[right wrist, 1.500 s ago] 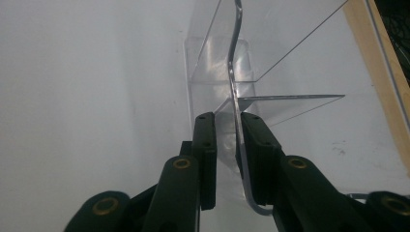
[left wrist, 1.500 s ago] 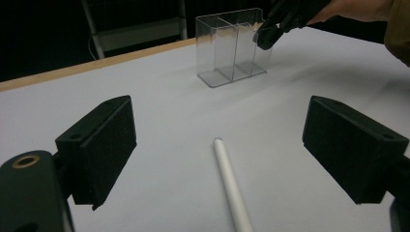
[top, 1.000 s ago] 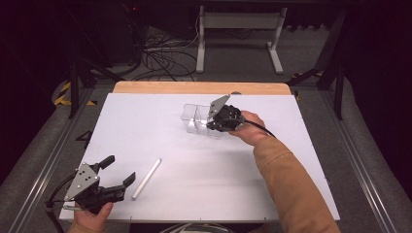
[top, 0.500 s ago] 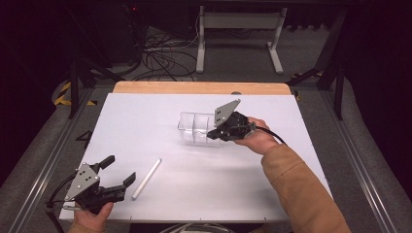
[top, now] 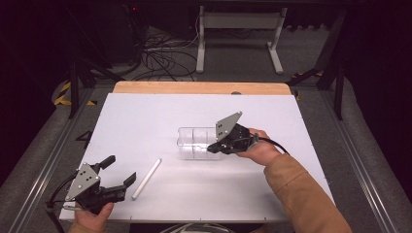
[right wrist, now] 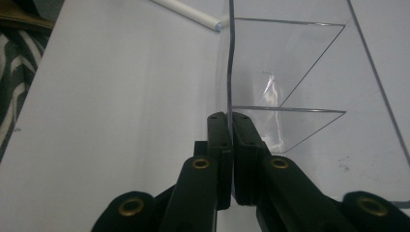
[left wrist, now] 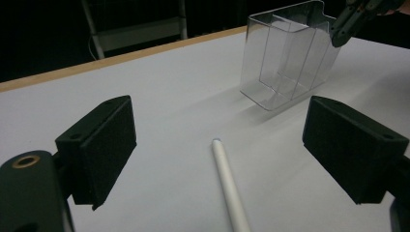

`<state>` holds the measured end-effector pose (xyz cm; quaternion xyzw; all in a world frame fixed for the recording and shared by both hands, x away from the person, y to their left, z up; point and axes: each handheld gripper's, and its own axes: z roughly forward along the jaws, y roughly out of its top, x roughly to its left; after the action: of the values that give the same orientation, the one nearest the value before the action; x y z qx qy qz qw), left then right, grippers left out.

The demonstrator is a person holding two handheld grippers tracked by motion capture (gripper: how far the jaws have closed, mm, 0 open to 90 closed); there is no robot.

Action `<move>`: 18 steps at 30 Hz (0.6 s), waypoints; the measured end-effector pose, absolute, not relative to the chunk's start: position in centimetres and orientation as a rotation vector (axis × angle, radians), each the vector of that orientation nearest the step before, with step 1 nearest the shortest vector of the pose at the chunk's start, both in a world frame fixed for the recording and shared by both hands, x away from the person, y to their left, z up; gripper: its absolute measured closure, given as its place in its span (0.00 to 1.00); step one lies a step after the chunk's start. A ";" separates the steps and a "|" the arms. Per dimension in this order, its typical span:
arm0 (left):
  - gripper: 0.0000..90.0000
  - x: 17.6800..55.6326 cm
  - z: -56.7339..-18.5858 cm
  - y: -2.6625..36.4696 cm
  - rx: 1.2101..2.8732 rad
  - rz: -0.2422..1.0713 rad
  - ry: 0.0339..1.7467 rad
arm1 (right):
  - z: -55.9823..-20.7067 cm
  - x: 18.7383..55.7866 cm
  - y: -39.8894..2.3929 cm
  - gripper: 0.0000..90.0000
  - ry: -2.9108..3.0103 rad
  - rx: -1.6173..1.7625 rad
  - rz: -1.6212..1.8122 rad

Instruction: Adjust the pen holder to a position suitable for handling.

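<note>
Clamping right gripper (top: 214, 147) jaws on the clear divided bin's (top: 194, 143) wall at mid-table; holding left gripper (top: 119, 171) wide apart near the white tube (top: 146, 178), lying between, nothing blocking.

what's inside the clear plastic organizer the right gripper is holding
The clear divided organizer looks empty: through its walls only the dividers and the white table show. The right gripper pinches one wall.

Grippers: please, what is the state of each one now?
Left gripper: open, holding nothing.
Right gripper: closed on the wall of the clear box.
</note>
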<state>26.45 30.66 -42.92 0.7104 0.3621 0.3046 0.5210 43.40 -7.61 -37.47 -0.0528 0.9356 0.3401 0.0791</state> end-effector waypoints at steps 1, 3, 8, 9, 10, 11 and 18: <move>0.14 26.5 -42.9 30.7 1.702 0.730 0.868 | -37.6 43.3 -7.6 0.98 2.807 -0.162 1.015; 0.14 26.5 -42.9 30.7 1.702 0.730 0.868 | -38.0 43.1 -7.5 0.98 2.816 -0.174 1.016; 0.14 26.5 -42.9 30.6 1.704 0.728 0.869 | -38.7 42.8 -7.3 0.98 2.844 -0.182 1.013; 0.14 26.5 -42.9 30.6 1.704 0.729 0.869 | -38.8 42.7 -7.3 0.98 2.847 -0.173 1.015; 0.14 26.5 -42.9 30.6 1.704 0.728 0.869 | -38.9 42.7 -7.3 0.98 2.846 -0.175 1.021; 0.14 26.5 -42.9 30.6 1.704 0.728 0.869 | -39.0 42.6 -7.3 0.98 2.841 -0.174 1.026; 0.14 26.5 -43.0 30.6 1.706 0.727 0.867 | -39.5 42.5 -7.4 0.98 2.856 -0.174 1.028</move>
<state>26.51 30.56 -42.96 0.7118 0.3617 0.3032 0.5202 42.52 -7.41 -39.49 -0.0573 0.9381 0.3377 0.0507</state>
